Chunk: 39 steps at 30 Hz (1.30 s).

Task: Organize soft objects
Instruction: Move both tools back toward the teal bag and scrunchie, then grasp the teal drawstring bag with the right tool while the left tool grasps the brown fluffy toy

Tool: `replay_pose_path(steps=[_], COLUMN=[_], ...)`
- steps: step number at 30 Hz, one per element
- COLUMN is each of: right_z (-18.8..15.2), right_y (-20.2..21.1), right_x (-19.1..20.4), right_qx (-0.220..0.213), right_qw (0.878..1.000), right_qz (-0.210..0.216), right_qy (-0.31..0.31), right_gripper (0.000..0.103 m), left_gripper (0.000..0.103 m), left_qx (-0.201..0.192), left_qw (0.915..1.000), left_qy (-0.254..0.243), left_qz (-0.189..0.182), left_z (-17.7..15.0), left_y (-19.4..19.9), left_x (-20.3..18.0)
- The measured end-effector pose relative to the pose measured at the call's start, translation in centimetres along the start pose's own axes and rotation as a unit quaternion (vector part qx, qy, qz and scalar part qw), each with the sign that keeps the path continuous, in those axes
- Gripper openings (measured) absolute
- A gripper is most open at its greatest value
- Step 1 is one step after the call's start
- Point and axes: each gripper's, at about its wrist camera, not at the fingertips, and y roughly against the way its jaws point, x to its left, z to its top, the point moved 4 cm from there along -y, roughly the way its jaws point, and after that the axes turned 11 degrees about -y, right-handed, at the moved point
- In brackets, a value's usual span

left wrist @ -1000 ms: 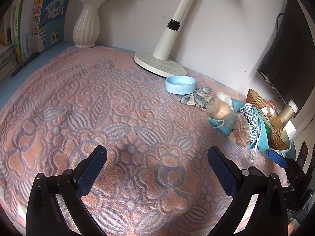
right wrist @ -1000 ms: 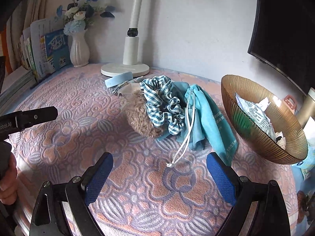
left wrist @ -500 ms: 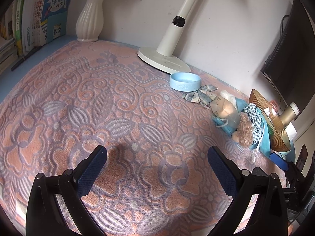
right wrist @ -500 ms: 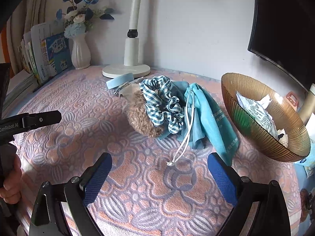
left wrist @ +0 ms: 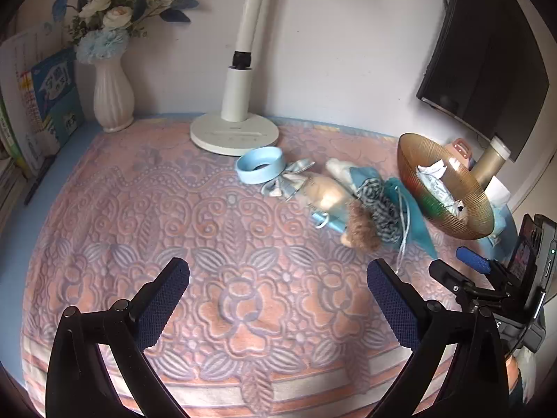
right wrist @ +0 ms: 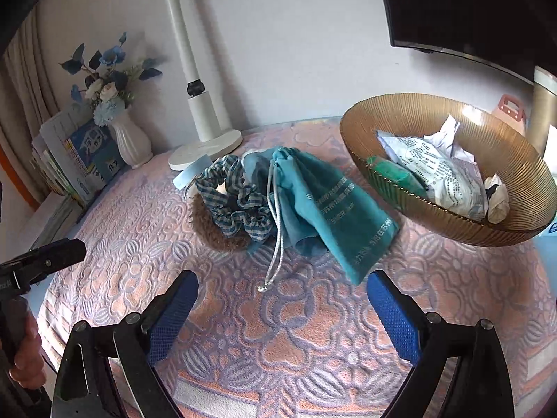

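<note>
Fingers of the left claw (left wrist: 278, 299) stand wide apart over bare patterned table (left wrist: 146, 216), holding nothing; the soft pile lies ahead-right beside the amber bowl (left wrist: 449, 209). From the right wrist, the right claw (right wrist: 282, 313) gapes empty; the teal drawstring pouch (right wrist: 327, 205) runs diagonally, mouth toward the lamp base (right wrist: 205, 148), touching the checked scrunchie (right wrist: 233, 198).

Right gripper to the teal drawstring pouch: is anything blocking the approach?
Nothing visible blocks it. The open right gripper faces the teal drawstring pouch across bare patterned pink cloth; only the pouch's own grey cord trails toward it. The checked scrunchie lies off to the left.
</note>
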Motion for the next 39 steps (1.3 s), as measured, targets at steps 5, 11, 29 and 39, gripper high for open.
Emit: replay_pose_path(steps=[5,11,29,39], right_z=[2.5,4.3,6.2,4.9], right_y=[2.2,2.2,-3.2,-5.7], right_x=[-0.8,0.0,-0.2,0.7], right_qx=[-0.018,0.0,0.064,0.083], right_qw=[0.999,1.0,0.997,0.996], right_qz=[-0.027,0.013,0.047,0.005], right_qy=[0.013,0.025,0.018,0.03], right_gripper=[0.095,0.069,0.066,0.062], left_gripper=[0.087,0.074,0.045,0.033], left_qx=[0.008,0.018,0.026,-0.048], left_qw=[0.9976,0.9939,0.9879,0.9897], left_qy=[-0.067,-0.088,-0.072,-0.054], left_qz=[-0.014,-0.063,-0.135,-0.123], left_z=[1.6,2.0,2.3,2.7], left_y=[-4.3,-8.4,-12.2,-6.1], left_x=[-4.2,-6.7,-7.5,-4.6])
